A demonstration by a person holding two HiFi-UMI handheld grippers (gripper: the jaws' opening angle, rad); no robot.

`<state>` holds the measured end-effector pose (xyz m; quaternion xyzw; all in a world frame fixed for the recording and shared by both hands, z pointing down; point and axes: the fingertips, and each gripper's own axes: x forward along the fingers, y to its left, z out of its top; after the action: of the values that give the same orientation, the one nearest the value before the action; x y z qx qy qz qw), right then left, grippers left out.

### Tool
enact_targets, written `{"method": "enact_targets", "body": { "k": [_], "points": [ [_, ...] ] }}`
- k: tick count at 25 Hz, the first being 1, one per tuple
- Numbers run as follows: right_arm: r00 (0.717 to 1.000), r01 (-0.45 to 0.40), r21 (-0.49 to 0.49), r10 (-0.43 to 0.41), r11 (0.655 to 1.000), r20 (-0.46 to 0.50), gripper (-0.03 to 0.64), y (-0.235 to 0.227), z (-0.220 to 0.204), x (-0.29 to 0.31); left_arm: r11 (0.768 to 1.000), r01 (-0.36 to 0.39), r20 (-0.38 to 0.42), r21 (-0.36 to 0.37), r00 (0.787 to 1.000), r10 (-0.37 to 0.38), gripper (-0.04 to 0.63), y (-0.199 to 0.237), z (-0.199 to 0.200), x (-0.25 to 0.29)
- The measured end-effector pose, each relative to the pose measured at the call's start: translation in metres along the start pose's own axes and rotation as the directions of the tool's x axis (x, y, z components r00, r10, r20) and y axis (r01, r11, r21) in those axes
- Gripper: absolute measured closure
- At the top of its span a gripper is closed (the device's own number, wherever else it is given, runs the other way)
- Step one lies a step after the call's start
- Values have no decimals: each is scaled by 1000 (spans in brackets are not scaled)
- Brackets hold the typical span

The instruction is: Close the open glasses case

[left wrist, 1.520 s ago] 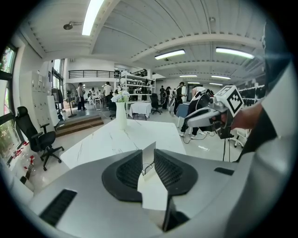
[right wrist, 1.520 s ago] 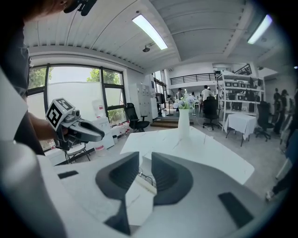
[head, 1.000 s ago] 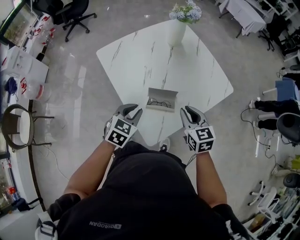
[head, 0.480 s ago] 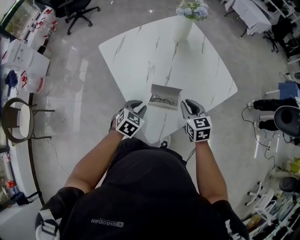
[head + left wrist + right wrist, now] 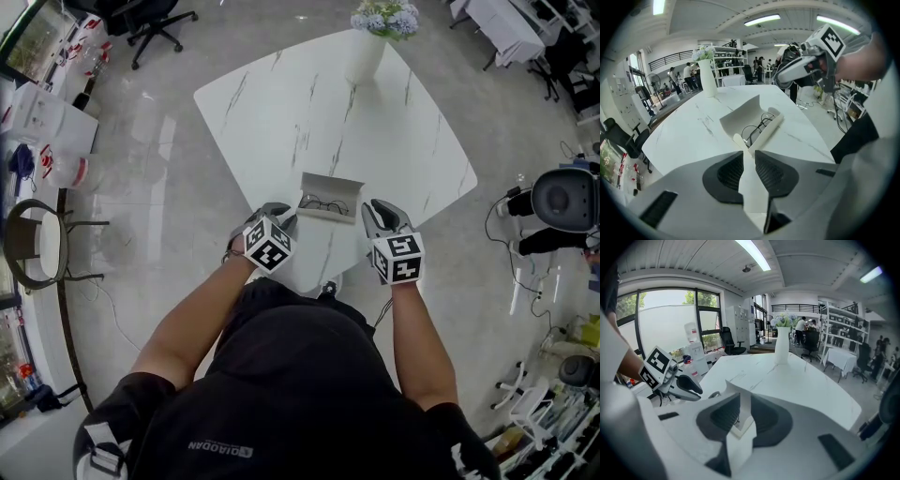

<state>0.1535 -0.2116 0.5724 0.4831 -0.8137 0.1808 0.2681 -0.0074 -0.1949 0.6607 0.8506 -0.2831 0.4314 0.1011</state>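
Glasses case (image 5: 326, 198) open between left gripper (image 5: 280, 217) and right gripper (image 5: 377, 215)

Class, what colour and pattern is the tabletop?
White with thin grey marble veins; the tabletop shows best in the head view.

Table (image 5: 281, 103) surface lies open between glasses case (image 5: 328, 192) and vase (image 5: 367, 54) at far corner; left gripper (image 5: 281, 216) and right gripper (image 5: 375, 214) closely flank the case ends.

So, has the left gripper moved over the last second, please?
Yes, the left gripper has moved rightward, closer to the left end of the glasses case.
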Motion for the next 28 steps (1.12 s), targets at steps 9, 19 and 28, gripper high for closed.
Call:
{"method": "enact_targets", "body": {
  "k": [9, 19, 28],
  "points": [
    [1000, -2, 15, 2, 1000, 4, 546, 0, -1, -2, 994, 12, -55, 111, 998, -6, 514, -3, -4, 21],
    [1000, 14, 11, -14, 1000, -8, 546, -11, -2, -1, 991, 25, -64, 130, 998, -17, 514, -5, -3, 25],
    [999, 11, -81, -15, 997, -42, 546, -8, -3, 9, 991, 39, -74, 130, 997, -29, 518, -6, -3, 30]
  ]
}}
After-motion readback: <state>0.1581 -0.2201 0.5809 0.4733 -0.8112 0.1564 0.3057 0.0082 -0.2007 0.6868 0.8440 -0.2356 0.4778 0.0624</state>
